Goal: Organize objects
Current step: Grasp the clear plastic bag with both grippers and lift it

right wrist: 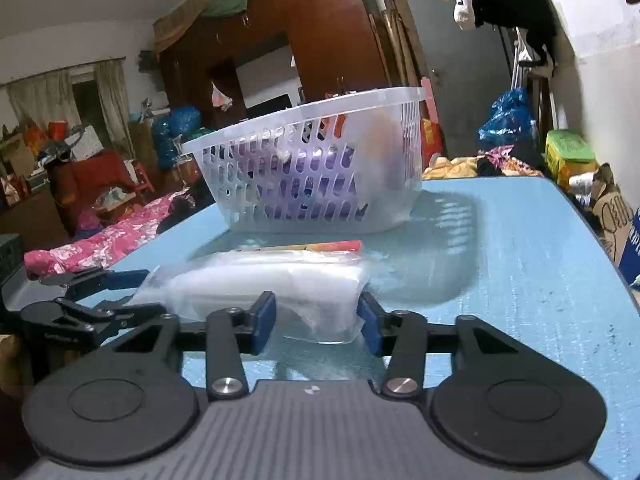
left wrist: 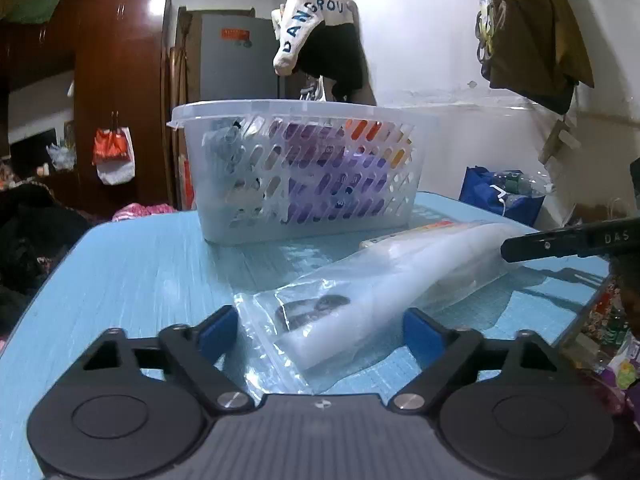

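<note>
A clear plastic bag holding a white object (left wrist: 384,292) lies on the blue table (left wrist: 140,272), in front of a white slotted basket (left wrist: 296,172) with purple and orange items inside. My left gripper (left wrist: 320,332) is open, its blue pads on either side of the bag's near end. My right gripper (right wrist: 316,324) is open too, its pads either side of the other end of the bag (right wrist: 260,284). The basket (right wrist: 312,168) stands just behind the bag. A thin orange and white packet (right wrist: 320,247) lies between bag and basket. The right gripper's finger also shows in the left wrist view (left wrist: 568,240).
The table's right edge (right wrist: 592,240) and left edge (left wrist: 48,280) drop off to a cluttered room. A blue bag (left wrist: 500,196) stands beyond the table. Clothes hang above the basket (left wrist: 320,40). A pink cloth (right wrist: 100,244) lies below the table's left side.
</note>
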`<state>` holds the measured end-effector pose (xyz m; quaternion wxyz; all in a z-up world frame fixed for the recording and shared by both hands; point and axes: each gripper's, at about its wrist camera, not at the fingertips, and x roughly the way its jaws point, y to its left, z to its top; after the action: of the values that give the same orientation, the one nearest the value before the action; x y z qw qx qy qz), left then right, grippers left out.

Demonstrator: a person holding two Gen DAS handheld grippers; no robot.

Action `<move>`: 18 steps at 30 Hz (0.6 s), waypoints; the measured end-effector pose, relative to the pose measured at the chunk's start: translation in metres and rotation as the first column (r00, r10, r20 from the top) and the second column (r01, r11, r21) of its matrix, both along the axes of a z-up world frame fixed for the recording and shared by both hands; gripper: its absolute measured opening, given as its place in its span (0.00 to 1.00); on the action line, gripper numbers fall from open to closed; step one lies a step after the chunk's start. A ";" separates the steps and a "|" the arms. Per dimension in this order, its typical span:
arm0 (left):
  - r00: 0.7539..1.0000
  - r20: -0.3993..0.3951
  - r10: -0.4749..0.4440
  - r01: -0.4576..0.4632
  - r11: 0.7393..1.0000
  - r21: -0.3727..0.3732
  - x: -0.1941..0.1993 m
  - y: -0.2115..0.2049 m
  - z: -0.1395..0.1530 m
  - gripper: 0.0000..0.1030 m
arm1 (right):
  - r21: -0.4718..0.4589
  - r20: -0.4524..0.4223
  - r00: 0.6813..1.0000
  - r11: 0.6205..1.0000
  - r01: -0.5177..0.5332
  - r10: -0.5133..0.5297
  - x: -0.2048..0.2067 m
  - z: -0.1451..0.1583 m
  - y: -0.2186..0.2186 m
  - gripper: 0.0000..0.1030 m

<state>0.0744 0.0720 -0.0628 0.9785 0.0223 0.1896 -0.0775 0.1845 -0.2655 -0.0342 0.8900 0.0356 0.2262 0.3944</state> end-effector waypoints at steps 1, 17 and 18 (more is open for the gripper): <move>1.000 0.006 0.002 -0.002 1.000 0.004 0.000 -0.001 0.000 0.80 | 0.000 0.003 1.000 1.000 -0.001 0.001 -0.003 -0.001 0.001 0.40; 0.995 0.102 -0.013 0.002 0.995 0.102 -0.011 -0.020 0.003 0.28 | -0.035 0.114 0.993 0.999 -0.027 0.031 -0.028 0.003 0.006 0.16; 0.994 0.106 -0.015 0.004 0.995 0.102 -0.012 -0.021 0.004 0.27 | -0.036 0.125 0.992 0.999 -0.024 0.028 -0.030 0.004 0.006 0.15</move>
<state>0.0624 0.0507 -0.0589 0.9845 0.0772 0.1407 -0.0710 0.1548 -0.2595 -0.0303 0.8977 -0.0075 0.1769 0.4034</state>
